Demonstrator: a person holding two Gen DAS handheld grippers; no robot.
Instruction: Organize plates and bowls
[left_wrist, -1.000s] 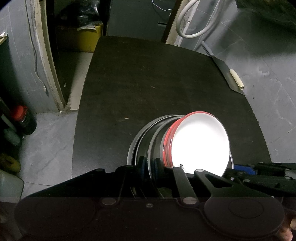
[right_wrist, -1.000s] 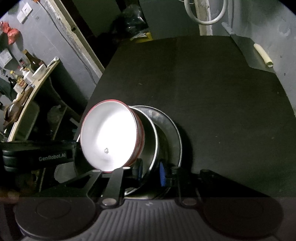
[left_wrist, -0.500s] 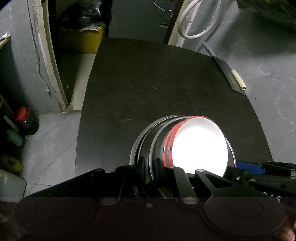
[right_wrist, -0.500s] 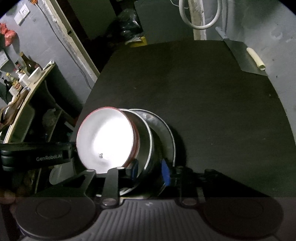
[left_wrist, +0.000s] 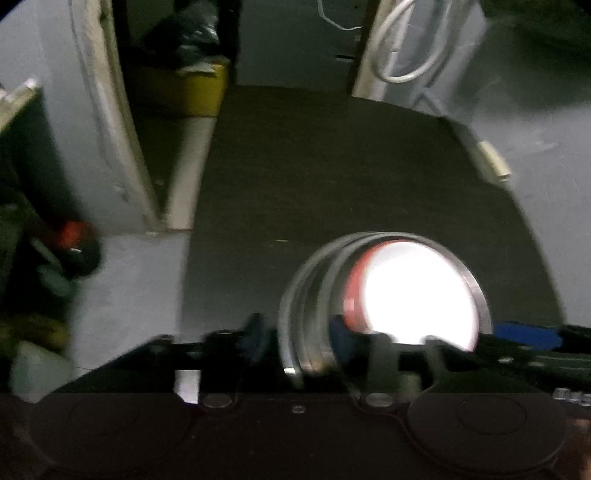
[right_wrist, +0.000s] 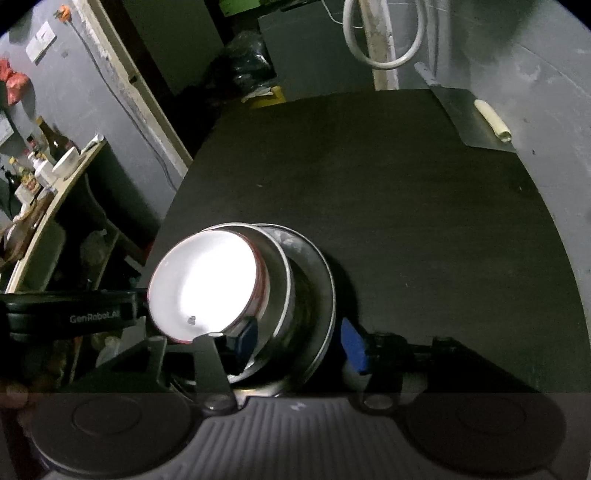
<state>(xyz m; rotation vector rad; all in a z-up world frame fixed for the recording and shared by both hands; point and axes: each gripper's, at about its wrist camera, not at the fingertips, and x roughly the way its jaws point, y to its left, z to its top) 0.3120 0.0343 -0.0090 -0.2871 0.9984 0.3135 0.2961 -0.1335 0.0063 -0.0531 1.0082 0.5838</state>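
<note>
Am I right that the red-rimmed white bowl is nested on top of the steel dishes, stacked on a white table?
Not quite: the table is black, not white, as the right wrist view shows. The rest holds: the red-rimmed white bowl sits nested on top of the steel dishes.

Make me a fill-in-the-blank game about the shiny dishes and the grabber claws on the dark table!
1. The round bowl that is white inside has a ____ outer rim.
2. That bowl sits nested inside the stacked ____ metal dishes.
3. The stack rests on a ____ table.
4. The left gripper and right gripper both have ____ pads on their fingers, and their jaws are opening with the stack's rim between them.

Missing words: red; silver; black; blue
</note>
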